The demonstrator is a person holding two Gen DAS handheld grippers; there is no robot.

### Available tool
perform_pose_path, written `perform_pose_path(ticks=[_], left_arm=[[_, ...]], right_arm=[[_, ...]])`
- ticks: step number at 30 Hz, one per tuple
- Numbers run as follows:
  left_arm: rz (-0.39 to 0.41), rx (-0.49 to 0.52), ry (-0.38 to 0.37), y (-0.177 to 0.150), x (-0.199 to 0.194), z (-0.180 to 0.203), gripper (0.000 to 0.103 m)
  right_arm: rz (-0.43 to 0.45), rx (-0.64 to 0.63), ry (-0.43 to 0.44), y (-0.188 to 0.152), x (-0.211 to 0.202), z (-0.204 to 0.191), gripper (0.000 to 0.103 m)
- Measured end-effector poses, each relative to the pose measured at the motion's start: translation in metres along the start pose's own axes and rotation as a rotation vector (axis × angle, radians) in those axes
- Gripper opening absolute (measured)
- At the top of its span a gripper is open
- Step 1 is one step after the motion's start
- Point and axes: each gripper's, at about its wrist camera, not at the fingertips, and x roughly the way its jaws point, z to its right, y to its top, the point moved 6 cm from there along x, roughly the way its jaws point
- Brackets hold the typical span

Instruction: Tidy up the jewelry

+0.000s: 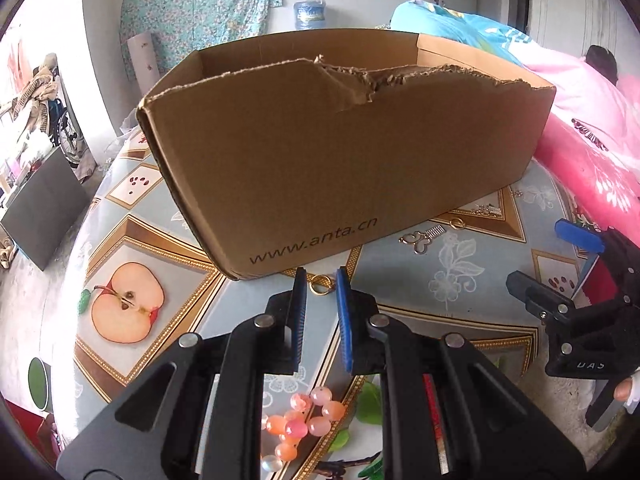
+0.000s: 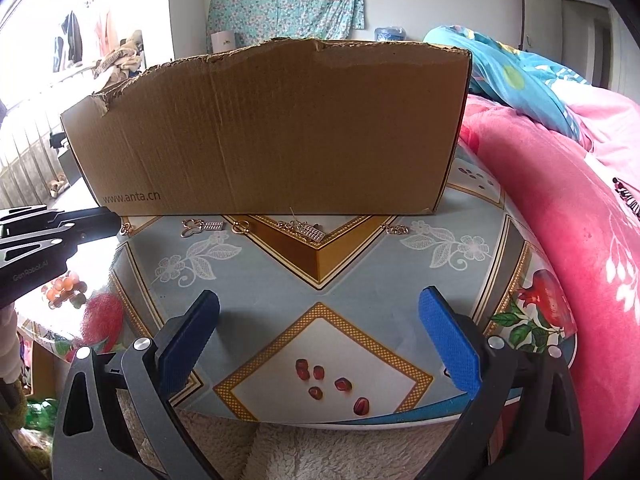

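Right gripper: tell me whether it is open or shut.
Open. The right gripper has its blue pads spread wide apart above the table, with nothing between them.

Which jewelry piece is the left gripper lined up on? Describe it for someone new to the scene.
Find the torn brown cardboard box printed "www.anta.cn". Beside its near corner under that print, a small gold ring lies on the patterned tablecloth, just beyond the left gripper. Its neighbours rightward are silver butterfly and comb-like charms.

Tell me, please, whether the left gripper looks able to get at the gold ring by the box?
Probably yes. The gold ring lies on the table just ahead of the left gripper, between its slightly parted fingertips, with nothing between; the box stands close behind, though.
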Motion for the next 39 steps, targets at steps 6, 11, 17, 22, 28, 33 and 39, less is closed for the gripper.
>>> perform_pose_path(ticks=[6, 11, 17, 22, 28, 33, 39], left_arm=[[-0.013, -0.006, 0.031, 0.001, 0.010, 0.001, 0.014], [-0.013, -0.015, 0.041, 0.002, 0.012, 0.002, 0.014], [-0.007, -0.014, 0.034, 0.003, 0.013, 0.002, 0.011], [-0.007, -0.031, 0.024, 0.001, 0.011, 0.002, 0.011], [-0.009, -0.021, 0.009, -0.007, 0.002, 0.009, 0.011], [-0.006, -0.011, 0.000, -0.012, -0.002, 0.014, 0.011], [-0.002, -0.020, -0.008, -0.012, -0.003, 0.012, 0.011]], right_arm=[[0.003, -0.005, 0.008, 0.002, 0.001, 0.001, 0.097], [0.006, -0.009, 0.012, 0.003, 0.002, 0.002, 0.097], [0.007, -0.011, 0.015, 0.003, 0.002, 0.003, 0.097], [0.003, -0.016, 0.020, 0.003, 0.003, 0.004, 0.097], [-0.019, 0.020, 0.094, 0.008, 0.000, 0.014, 0.097], [0.027, 0.008, 0.045, 0.032, -0.005, 0.032, 0.095], [-0.026, 0.032, 0.006, 0.055, 0.014, 0.048, 0.060]])
